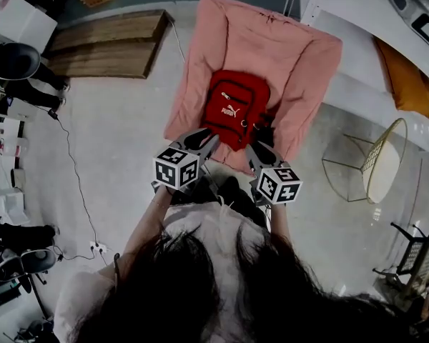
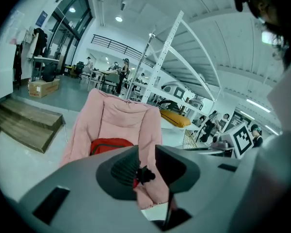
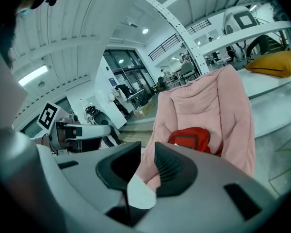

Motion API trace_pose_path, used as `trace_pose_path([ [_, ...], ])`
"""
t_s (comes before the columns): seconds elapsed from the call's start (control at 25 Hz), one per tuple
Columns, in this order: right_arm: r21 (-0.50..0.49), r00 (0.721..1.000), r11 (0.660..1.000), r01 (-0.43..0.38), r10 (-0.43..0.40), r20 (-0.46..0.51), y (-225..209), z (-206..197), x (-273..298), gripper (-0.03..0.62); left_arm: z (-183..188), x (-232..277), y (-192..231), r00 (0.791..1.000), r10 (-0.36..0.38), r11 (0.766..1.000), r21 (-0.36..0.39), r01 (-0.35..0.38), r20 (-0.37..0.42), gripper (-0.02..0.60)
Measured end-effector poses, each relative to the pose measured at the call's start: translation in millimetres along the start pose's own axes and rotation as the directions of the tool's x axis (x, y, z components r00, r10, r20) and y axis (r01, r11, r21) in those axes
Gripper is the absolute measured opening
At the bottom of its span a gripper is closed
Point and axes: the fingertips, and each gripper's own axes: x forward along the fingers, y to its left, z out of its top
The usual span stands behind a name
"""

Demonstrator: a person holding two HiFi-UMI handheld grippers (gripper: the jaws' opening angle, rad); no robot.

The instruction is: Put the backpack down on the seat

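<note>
Grey floor [image 1: 121, 120] spreads under a pink padded chair [image 1: 222, 34]. The red backpack [image 1: 232, 106] lies on the chair's seat cushion with its front face up, and nothing holds it. At the chair's front edge, the left hand-held gripper [image 2: 146, 149] and the right hand-held gripper [image 3: 147, 147] point toward the backpack side by side. Both have their jaws set narrow and grip nothing. A small dark bit [image 2: 144, 174], possibly a strap buckle, shows in the left gap.
</note>
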Motion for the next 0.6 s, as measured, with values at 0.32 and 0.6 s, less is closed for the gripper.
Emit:
trace_pose_path([
  [0.32, 0.030, 0.996, 0.998, 0.058, -0.060, 0.061, 20.1, 10.8, 23.2, 0.097, 1.5, -29.3, 29.1, 0.999, -0.052, 0.997, 0.054, 0.053, -0.014, 0.117],
  [0.6, 0.054, 0.982, 0.989, 0.139, -0.145, 0.120, 78.8, 0.9, 47.5, 0.097, 0.9, -76.1, 73.1, 0.991, -0.125, 0.984, 0.123, 0.128, -0.039, 0.117],
])
